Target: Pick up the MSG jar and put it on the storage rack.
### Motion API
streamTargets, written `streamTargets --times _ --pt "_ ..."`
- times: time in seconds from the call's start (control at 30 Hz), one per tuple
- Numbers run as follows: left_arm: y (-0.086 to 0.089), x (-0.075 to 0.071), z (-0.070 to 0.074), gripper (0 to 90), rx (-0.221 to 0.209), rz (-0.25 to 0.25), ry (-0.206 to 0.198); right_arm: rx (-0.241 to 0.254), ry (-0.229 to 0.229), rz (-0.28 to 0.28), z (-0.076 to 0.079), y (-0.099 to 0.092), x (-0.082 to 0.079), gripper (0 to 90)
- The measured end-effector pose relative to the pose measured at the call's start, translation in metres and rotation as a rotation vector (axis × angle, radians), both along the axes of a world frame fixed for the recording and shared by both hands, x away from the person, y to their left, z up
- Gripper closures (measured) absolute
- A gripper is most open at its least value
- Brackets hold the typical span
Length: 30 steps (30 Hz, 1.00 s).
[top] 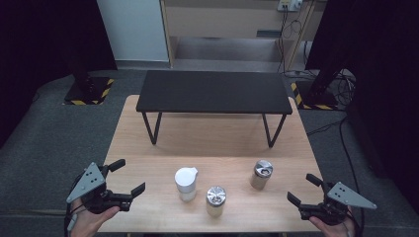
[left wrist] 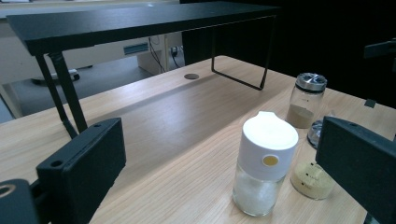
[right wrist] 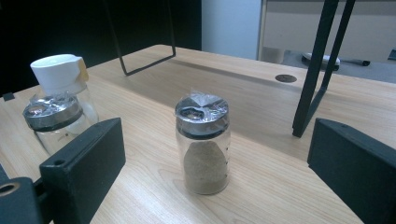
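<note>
I hold my left claw (top: pixel 128 177) at about eight o'clock on the light wooden desk (top: pixel 163 148), its two black jaws spread wide with nothing between them. My right claw (top: pixel 304 190) sits at about four o'clock, jaws equally wide apart and empty.

Three containers stand upright on the near half of the desk, all apart from one another. The clear glass jar with a white plastic cap (top: pixel 186 183), holding white grains, stands just at six o'clock from the desk's middle; in my left gripper view it (left wrist: pixel 265 163) rises between my jaws but farther out, touching neither. Near it, toward five o'clock, is a glass jar with a shiny metal lid (top: pixel 216 200) and pale yellowish powder in its base (left wrist: pixel 312 179). Farther toward four o'clock stands a second glass jar with a metal shaker lid (top: pixel 261 174), holding brown powder; my right gripper view shows it (right wrist: pixel 203 144) between my jaws, beyond their tips, untouched.

At twelve o'clock a low black shelf on thin metal legs (top: pixel 213 92) stands on the desk.
</note>
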<state>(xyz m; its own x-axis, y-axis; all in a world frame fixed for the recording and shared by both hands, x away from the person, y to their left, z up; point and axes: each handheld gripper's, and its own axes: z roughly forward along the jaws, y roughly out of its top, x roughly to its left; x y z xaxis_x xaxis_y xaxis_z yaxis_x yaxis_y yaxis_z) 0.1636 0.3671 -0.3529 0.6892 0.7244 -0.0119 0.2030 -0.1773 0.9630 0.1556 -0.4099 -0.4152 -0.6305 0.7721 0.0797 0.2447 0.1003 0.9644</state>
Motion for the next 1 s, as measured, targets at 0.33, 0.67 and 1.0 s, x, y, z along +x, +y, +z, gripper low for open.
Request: streamTargets --times 0.33,0.67,1.0 --pt "-0.011 0.017 0.005 0.4 0.019 -0.039 0.029 -0.001 -0.002 0.001 0.0 0.0 0.0 4.7" --pt "-0.028 0.03 0.005 0.5 0.026 -0.09 0.034 0.001 -0.002 0.001 0.0 0.0 0.0 4.7" --pt "-0.047 0.043 -0.002 0.6 0.03 -0.131 0.047 0.0 -0.005 0.002 0.0 0.0 0.0 4.8"
